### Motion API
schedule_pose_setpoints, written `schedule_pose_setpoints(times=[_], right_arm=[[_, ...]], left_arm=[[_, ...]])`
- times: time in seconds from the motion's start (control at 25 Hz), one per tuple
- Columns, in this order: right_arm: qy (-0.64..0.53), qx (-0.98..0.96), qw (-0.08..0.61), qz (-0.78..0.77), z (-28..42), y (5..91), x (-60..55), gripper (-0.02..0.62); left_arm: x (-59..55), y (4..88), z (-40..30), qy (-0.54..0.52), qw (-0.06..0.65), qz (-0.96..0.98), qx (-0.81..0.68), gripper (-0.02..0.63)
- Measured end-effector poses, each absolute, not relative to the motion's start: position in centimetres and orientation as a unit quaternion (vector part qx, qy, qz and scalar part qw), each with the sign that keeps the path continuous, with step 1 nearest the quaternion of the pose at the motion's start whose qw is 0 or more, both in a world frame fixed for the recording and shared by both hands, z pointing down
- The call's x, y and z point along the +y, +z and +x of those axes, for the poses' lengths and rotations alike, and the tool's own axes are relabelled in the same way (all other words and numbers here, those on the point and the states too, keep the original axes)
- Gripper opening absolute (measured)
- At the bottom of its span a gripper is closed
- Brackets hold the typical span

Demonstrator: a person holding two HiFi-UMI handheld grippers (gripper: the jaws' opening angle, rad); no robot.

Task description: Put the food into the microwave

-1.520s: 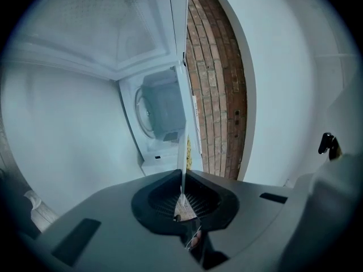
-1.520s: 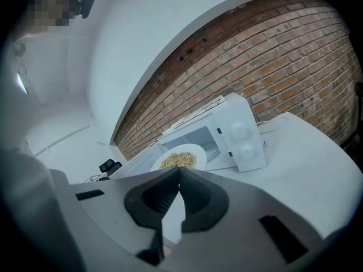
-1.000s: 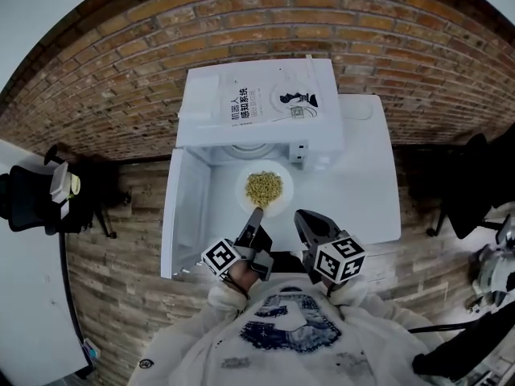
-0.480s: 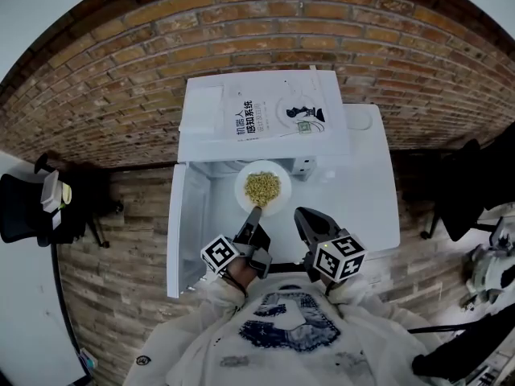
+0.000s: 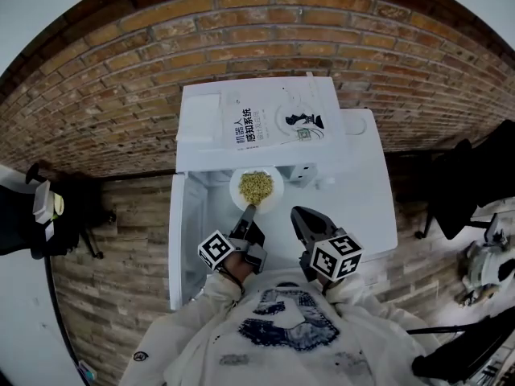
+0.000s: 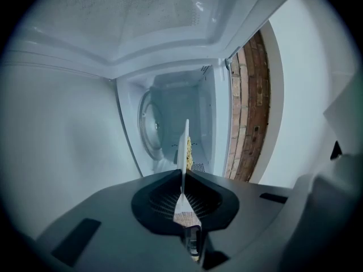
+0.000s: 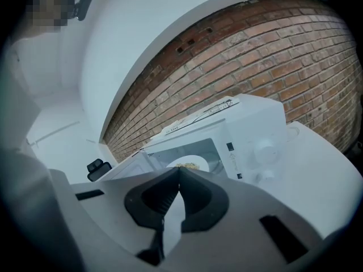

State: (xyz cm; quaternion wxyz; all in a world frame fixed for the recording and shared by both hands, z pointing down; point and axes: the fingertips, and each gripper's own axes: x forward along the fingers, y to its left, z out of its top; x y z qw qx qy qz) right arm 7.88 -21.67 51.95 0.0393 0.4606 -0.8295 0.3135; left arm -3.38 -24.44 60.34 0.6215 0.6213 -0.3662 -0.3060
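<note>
A white plate [image 5: 256, 187] of yellow food [image 5: 256, 185] hangs at the mouth of the white microwave [image 5: 257, 123], and my left gripper [image 5: 247, 211] is shut on its near rim. In the left gripper view the plate [image 6: 185, 143] shows edge-on between the closed jaws of that gripper [image 6: 184, 174]. The food [image 6: 189, 151] sits on its right face, and the microwave's cavity and glass turntable [image 6: 148, 126] lie behind. My right gripper [image 5: 300, 214] is shut and empty just right of the plate. From the right gripper [image 7: 177, 174] I see the microwave [image 7: 255, 135] and plate [image 7: 190, 164] ahead.
The microwave door [image 5: 183, 240] stands swung open on the left, beside my left gripper. The microwave sits on a white table [image 5: 370, 191] against a brick wall [image 5: 121, 71]. A black chair [image 5: 32, 223] stands at the far left.
My left gripper has carried the plate forward, from the table in front of the microwave to its opening. The right gripper has kept its place beside it.
</note>
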Motion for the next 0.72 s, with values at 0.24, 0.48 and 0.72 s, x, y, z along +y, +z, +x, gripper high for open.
schedule_pose_setpoints(times=[0.24,0.48,0.72], right_arm=[[0.310,-0.829,0.043,0.464,7.9,52.1,-22.3,0.014],[0.308,-0.830,0.050,0.461,7.8,52.4,-23.1,0.014],[0.304,-0.833,0.056,0.459,8.0,52.3,-24.1,0.014]], left_arm=[[-25.5,62.0,-3.6,-0.306,0.628,0.612,-0.372,0.021],[-26.8,63.6,-4.1,-0.311,0.631,0.599,-0.382,0.021],[-27.9,64.9,-4.0,-0.314,0.640,0.590,-0.378,0.021]])
